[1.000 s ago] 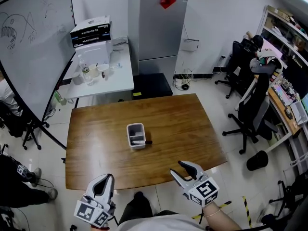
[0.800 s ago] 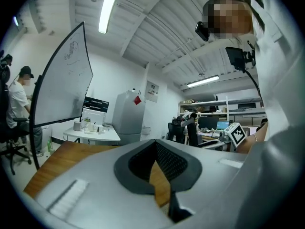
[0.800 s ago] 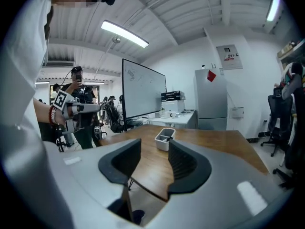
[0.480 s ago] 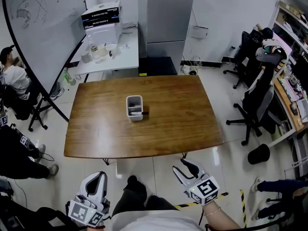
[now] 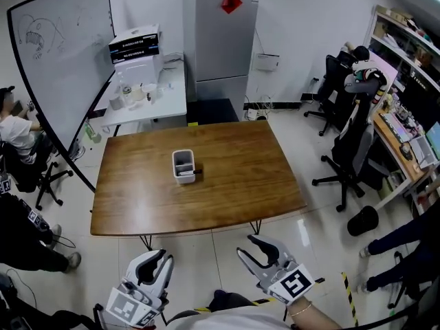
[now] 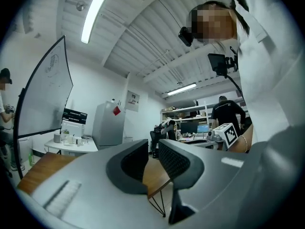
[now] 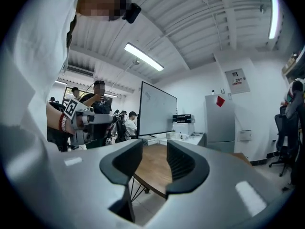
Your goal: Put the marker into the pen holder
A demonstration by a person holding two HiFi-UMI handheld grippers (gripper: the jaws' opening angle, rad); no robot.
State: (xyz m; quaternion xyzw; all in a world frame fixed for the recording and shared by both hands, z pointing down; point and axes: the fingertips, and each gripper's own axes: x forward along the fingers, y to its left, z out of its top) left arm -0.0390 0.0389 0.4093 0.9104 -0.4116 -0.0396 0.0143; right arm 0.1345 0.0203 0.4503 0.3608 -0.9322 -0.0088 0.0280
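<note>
Wood counter (image 5: 234, 184): brown, glossy grain, rounded corners, thin dark legs; carries the pen holder; well ahead of both tools.
Pen holder (image 5: 183, 163): white, rectangular, upright near the counter's middle, a little toward the left.
Marker (image 5: 195, 172): dark end showing at the holder's near right corner; too small to tell whether inside or lying against the rim.
Left tool (image 5: 158, 258): over the floor, short of the counter's near edge; jaws a narrow gap apart, just been opening, nothing between the pads.
Right tool (image 5: 245, 245): also over the floor, off the near edge; jaws wide apart, just been closing a little, nothing held.
Floor (image 5: 206, 243): pale glossy tile, catching reflections.
Whiteboard (image 5: 62, 67): large, black-framed, at the left rear, with faint sketches.
Side counter (image 5: 148, 105): white, behind the wood one, bearing stacked boxes (image 5: 134, 45) and small bottles.
Cabinet (image 5: 220, 40): tall, grey, against the back wall, with a red diamond (image 5: 232, 1) near the top.
Right side: black office chairs (image 5: 347, 150) beside a desk crowded with screens.
Edges: seated people at left and right.
</note>
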